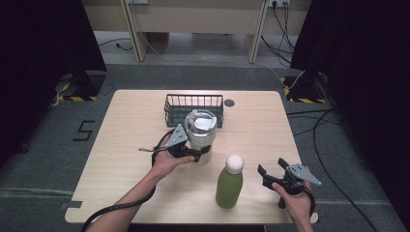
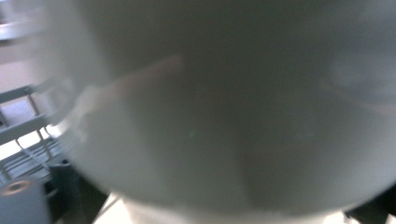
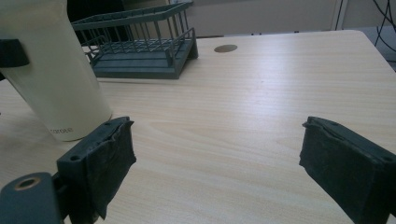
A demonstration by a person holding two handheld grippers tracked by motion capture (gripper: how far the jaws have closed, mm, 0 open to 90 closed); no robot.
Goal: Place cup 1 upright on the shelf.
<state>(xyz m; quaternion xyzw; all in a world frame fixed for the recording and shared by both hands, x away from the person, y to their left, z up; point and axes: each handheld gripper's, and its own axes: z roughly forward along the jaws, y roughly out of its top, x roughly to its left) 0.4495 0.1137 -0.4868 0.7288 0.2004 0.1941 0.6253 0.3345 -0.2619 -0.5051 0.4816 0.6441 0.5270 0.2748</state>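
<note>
A cream tumbler [image 1: 201, 134] with a clear lid stands at the table's middle, in front of the basket. My left gripper [image 1: 199, 151] is shut on its lower body from the left. In the left gripper view the tumbler [image 2: 224, 107] looms close and blurred. A green bottle [image 1: 229, 186] with a white round cap stands upright near the front edge. To its right, my right gripper [image 1: 270, 166] is held open with nothing between its pads [image 3: 102, 158]. The right gripper view shows the tumbler [image 3: 51, 70] at far left, base on the wood.
A dark wire basket [image 1: 170, 110] sits at the back centre, just behind the tumbler; the basket [image 3: 140, 44] looks empty. A round cable hole [image 1: 229, 102] lies to its right. Bare tabletop [image 3: 261, 93] stretches ahead of my right gripper [image 3: 224, 158].
</note>
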